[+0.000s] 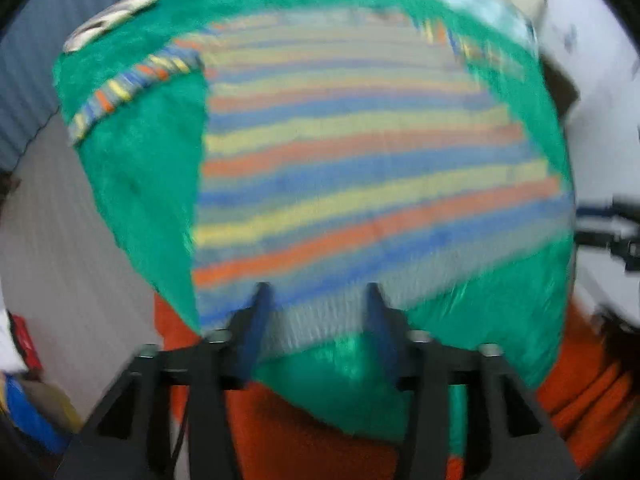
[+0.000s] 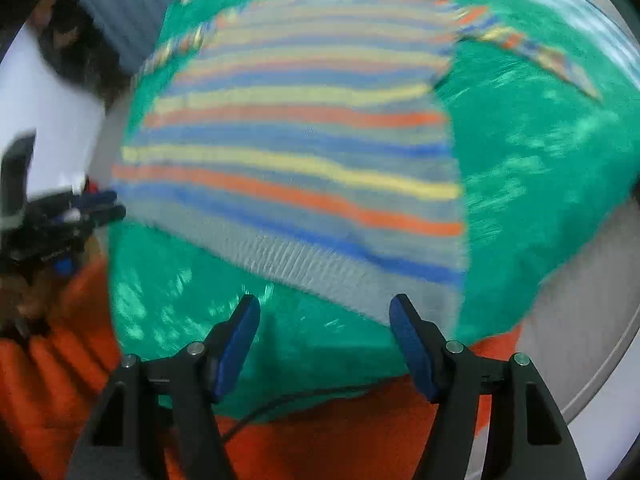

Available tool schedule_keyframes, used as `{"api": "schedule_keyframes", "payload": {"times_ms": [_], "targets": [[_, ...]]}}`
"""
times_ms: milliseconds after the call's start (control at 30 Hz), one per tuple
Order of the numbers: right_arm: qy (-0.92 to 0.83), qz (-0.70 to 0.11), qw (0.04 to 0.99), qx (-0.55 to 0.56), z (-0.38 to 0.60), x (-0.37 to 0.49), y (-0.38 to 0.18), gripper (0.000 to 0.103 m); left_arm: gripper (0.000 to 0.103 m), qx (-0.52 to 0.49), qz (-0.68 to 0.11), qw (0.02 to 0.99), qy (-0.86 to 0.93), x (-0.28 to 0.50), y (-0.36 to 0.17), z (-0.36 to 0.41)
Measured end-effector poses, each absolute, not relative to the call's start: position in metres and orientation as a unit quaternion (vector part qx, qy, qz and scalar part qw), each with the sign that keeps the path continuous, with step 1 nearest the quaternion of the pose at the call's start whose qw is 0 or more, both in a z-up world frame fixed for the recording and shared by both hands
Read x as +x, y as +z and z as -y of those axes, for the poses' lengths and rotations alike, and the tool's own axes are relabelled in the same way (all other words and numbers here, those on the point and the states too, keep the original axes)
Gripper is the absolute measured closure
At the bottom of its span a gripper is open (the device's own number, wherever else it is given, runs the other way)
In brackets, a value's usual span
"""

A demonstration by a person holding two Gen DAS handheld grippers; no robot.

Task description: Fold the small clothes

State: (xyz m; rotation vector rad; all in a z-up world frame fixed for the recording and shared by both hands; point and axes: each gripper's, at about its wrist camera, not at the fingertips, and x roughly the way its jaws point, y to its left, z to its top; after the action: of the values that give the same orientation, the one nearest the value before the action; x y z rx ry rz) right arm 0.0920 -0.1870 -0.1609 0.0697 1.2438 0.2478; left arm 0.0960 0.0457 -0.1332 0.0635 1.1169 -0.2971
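A small striped knit sweater (image 1: 360,168) in blue, yellow, orange and grey lies flat on a green cloth (image 1: 140,184), sleeves spread out. It also shows in the right wrist view (image 2: 288,152) on the green cloth (image 2: 540,184). My left gripper (image 1: 316,292) is open, its blue fingertips (image 1: 260,304) over the sweater's grey ribbed hem. My right gripper (image 2: 324,312) is open and empty, just short of the hem. The left gripper (image 2: 100,204) appears at the left edge of the right wrist view, at the hem's corner. Both views are motion-blurred.
The green cloth covers a round table with a pale rim (image 2: 600,360). A person's orange sleeve (image 2: 60,380) lies at the near edge. The right gripper (image 1: 608,228) shows at the right edge of the left wrist view. A white item (image 1: 108,20) lies at the cloth's far left.
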Motion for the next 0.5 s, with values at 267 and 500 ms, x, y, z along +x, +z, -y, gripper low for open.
{"api": "schedule_keyframes", "payload": {"times_ms": [267,500], "targets": [[0.126,-0.518,0.846,0.022,0.170,0.128,-0.146,0.035,0.023,0.048,-0.527,0.842,-0.105,0.147,-0.160,0.008],[0.091,-0.530,0.842,-0.046,0.136,0.099,-0.210,0.031,0.015,0.092,-0.543,0.832,-0.061,0.117,-0.201,0.029]]}}
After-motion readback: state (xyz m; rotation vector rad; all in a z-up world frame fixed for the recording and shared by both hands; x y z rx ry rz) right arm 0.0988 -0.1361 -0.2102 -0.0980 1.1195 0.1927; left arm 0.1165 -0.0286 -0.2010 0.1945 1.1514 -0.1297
